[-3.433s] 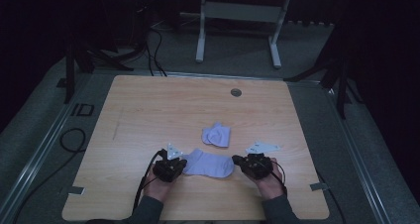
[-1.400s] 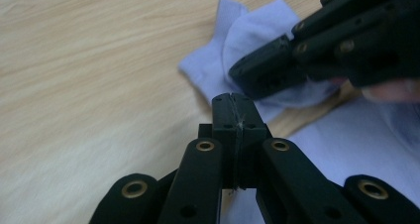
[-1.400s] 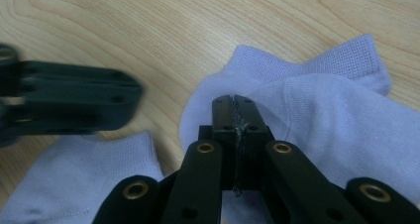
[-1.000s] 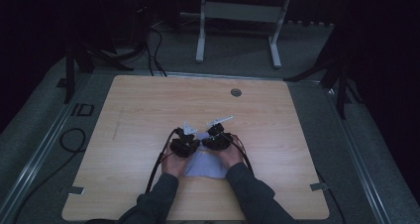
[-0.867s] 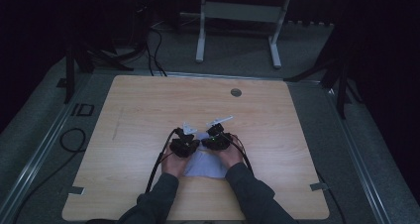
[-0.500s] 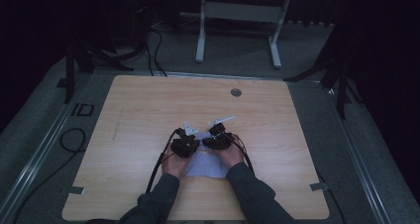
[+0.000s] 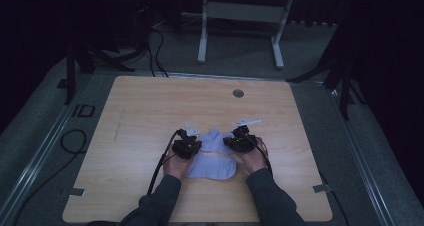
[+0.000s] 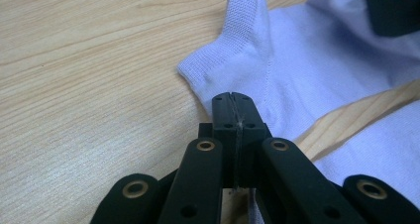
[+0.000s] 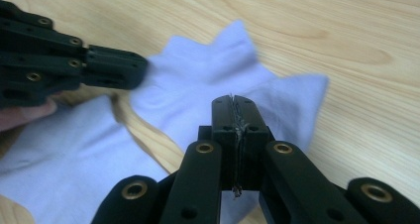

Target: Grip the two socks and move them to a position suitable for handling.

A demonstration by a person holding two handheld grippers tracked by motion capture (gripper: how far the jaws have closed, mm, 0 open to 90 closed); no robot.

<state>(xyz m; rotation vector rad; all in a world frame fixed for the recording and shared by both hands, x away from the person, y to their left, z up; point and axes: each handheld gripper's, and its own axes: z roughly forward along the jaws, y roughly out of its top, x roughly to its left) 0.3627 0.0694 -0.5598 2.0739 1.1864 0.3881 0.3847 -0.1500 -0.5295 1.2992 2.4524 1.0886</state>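
Apart now, both tools [image 7: 191,138] [image 7: 239,135] flank unlabelled socks [image 7: 212,158].

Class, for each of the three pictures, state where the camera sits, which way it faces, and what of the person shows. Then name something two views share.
High view: above the person's side, looking forward and down on the table; forearms, hands, left gripper and right gripper show.
Left gripper view: rides that gripper, looking along its shut jaws at the pale socks.
Right gripper view: rides that gripper, jaws shut, facing the socks and left gripper.
Shared: the socks appear in both gripper views.
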